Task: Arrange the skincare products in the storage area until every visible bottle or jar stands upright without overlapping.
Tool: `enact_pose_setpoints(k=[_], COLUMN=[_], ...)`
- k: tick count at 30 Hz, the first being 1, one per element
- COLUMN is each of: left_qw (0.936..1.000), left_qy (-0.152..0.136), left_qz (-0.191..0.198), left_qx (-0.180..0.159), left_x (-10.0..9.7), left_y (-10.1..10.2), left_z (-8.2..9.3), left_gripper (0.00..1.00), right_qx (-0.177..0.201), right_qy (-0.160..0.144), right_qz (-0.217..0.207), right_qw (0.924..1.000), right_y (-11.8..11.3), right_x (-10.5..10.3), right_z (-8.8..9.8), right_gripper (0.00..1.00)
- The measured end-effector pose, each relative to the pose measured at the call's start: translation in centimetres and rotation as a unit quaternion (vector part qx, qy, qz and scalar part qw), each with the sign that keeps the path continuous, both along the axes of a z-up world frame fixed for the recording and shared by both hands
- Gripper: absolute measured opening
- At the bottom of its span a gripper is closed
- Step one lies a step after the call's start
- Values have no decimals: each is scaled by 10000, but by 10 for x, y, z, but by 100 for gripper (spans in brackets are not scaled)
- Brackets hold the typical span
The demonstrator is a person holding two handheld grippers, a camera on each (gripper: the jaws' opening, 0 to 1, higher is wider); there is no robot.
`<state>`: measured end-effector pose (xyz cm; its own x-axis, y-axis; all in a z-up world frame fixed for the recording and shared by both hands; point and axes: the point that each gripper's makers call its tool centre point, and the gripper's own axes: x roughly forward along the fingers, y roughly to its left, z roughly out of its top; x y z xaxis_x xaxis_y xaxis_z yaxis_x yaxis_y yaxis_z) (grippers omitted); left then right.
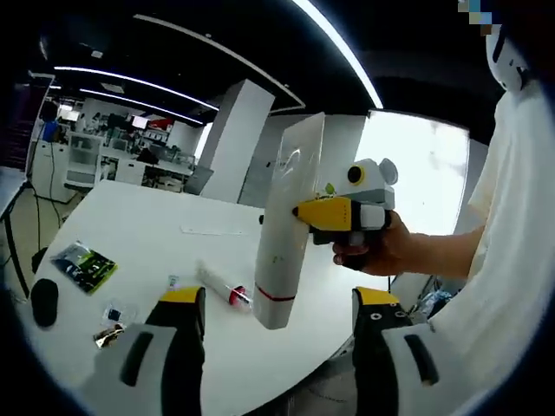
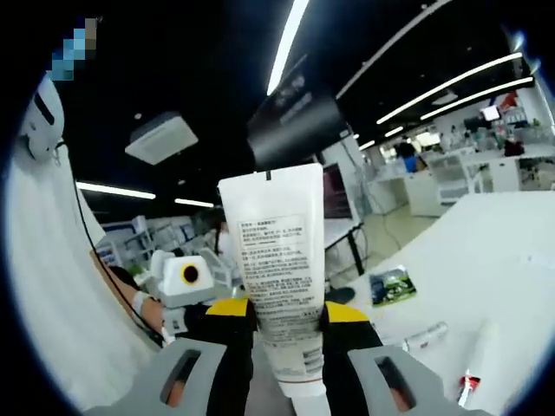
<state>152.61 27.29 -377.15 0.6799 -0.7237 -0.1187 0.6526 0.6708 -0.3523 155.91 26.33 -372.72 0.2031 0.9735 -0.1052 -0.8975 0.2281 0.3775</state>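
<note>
One white tube (image 2: 282, 286) upright, cap down, in right claw (image 2: 286, 329).

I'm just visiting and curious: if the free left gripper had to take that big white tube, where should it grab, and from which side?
Probably the tube's lower body, just above the red band and cap. The right gripper already clamps its middle from one side, so the open left gripper would best come from below, on the opposite side. The flat crimped top is thin and floppy.
</note>
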Motion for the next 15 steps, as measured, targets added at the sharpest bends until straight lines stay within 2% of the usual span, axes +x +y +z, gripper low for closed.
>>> enact_pose_setpoints(k=[9, 12, 15], left_qw=[9980, 9943, 9913], left_qy=[122, 301, 479], left_qz=[-368, -621, -745], left_qx=[-507, -818, -973], left_x=[-9, -14, -16], left_y=[-13, -22, -25], left_z=[8, 11, 10], left_gripper=[62, 62, 62], right_qx=[176, 206, 280], right_qy=[151, 222, 424], right_qz=[89, 155, 390], right_qw=[9997, 9994, 9979], right_y=[-3, -3, -1], right_x=[-14, -19, -29], right_z=[6, 6, 6], right_gripper=[24, 24, 25])
